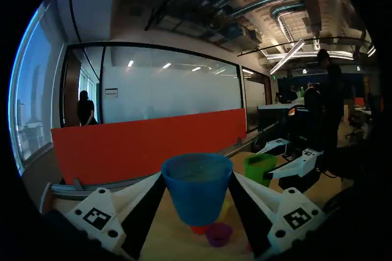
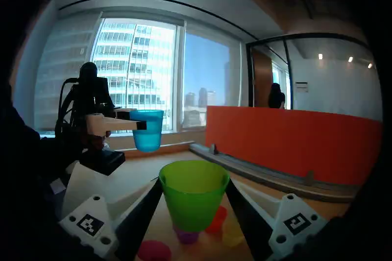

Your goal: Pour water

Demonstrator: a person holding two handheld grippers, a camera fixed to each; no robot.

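In the left gripper view, a blue cup [image 1: 197,190] stands upright between my left gripper's [image 1: 197,197] fingers, which are shut on it above the wooden table [image 1: 166,241]. Farther right there, the other gripper holds a green cup [image 1: 258,167]. In the right gripper view, my right gripper [image 2: 193,202] is shut on the green cup [image 2: 193,193], upright and held above the table. The left gripper and its blue cup [image 2: 147,130] hang farther off at the left, apart from the green cup.
Small cups lie on the table under the held ones: a purple one [image 1: 218,234], a red one [image 2: 216,219], a pink one [image 2: 154,251]. An orange divider panel [image 1: 147,143] with a metal rail [image 2: 274,175] bounds the table's far side. People stand in the background.
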